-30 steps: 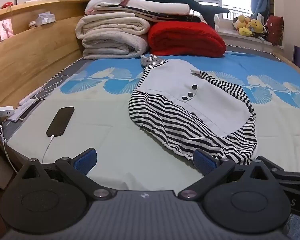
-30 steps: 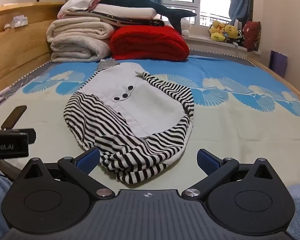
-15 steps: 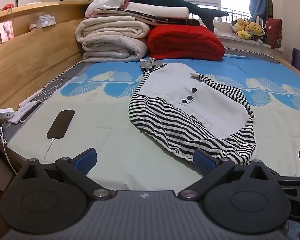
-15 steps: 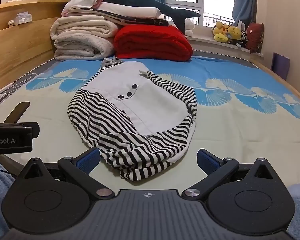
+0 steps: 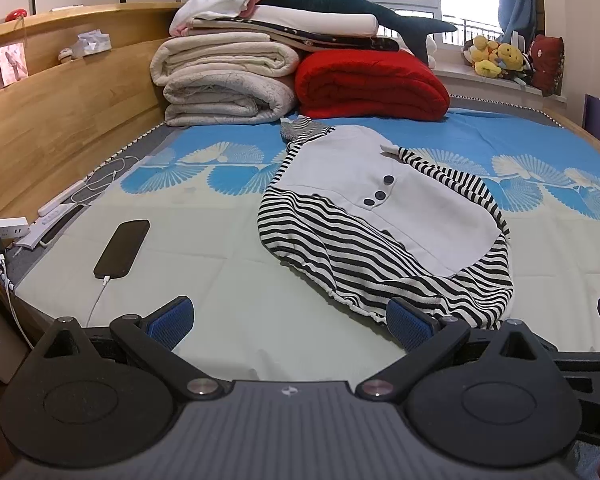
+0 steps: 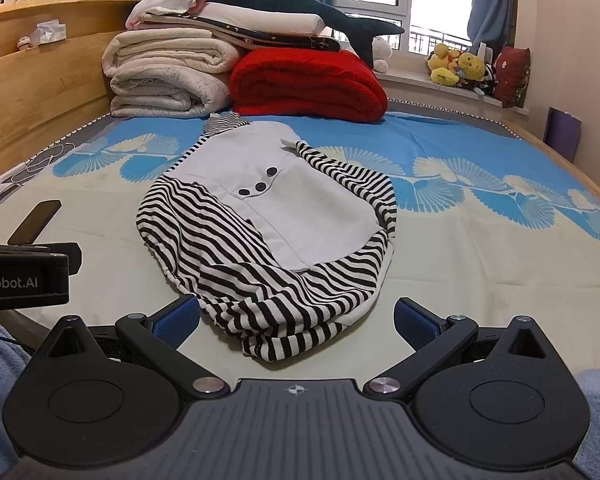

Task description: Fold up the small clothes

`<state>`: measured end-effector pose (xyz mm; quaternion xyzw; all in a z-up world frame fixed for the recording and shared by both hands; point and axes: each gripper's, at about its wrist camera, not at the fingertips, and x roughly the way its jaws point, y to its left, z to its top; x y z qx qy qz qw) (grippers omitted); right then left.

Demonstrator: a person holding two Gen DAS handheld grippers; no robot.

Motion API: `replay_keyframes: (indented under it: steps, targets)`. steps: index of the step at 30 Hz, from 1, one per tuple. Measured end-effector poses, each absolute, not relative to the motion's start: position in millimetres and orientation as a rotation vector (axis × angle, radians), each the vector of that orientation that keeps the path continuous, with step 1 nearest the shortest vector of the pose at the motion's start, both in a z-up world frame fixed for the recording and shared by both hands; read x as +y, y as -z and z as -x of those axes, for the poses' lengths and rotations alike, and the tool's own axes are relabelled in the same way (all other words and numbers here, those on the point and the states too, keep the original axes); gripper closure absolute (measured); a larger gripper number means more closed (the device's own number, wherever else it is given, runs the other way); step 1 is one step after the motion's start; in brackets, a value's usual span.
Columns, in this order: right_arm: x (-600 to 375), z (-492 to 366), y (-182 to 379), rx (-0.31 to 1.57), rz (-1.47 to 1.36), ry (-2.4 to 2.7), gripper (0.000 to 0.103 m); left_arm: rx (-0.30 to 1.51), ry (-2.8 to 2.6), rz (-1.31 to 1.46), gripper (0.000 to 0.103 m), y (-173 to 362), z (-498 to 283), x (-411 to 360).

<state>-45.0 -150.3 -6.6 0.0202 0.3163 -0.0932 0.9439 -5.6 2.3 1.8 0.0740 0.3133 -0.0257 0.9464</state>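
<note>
Striped garment [image 6: 268, 236] lies flat mid-bed, ahead of our right gripper [image 6: 296, 316] and left gripper [image 5: 288, 320]; both are spread wide, holding nothing. Knit black-white stripes, smooth grey panel, three round buttons [image 6: 258, 186]. Against 1.0 s ago, we sit slightly farther back.

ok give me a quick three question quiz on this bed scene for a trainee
1. True or false: the left gripper is shut on the striped garment.
2. How many dark buttons show on the garment's grey panel?
3. What lies on the bed sheet to the garment's left, plugged into a white cable? A) remote B) phone C) book

Key: 1 false, both it and the right gripper have their jaws open and hold nothing. 2 three. 3 B.
</note>
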Motion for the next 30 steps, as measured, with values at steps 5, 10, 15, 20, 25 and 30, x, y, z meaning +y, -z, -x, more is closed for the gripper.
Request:
replay_keyframes:
  steps: [5, 10, 15, 20, 25, 30]
  targets:
    - [-150.0, 44.8, 6.6, 0.645, -0.041, 0.192, 0.001, 0.637, 0.053, -0.149, 0.001, -1.4, 5.6, 2.2]
    - [-150.7, 44.5, 6.8, 0.644, -0.041, 0.191, 0.001, 0.635, 0.054, -0.150, 0.001, -1.2, 6.0, 2.0]
    - [-151.3, 44.3, 7.6, 0.645, -0.041, 0.189, 0.001, 0.637, 0.055, -0.149, 0.001, -1.0, 6.3, 2.2]
    - [-151.2, 44.4, 7.3, 0.648, -0.044, 0.191, 0.001, 0.636, 0.054, -0.150, 0.001, -1.0, 6.2, 2.0]
    - [-151.5, 44.3, 7.8, 0.648, -0.044, 0.188, 0.001, 0.637, 0.054, -0.148, 0.001, -1.2, 6.2, 2.3]
    - [-151.0, 44.4, 7.7, 0.652, -0.041, 0.188, 0.001, 0.634, 0.057, -0.149, 0.001, -2.5, 7.5, 0.4]
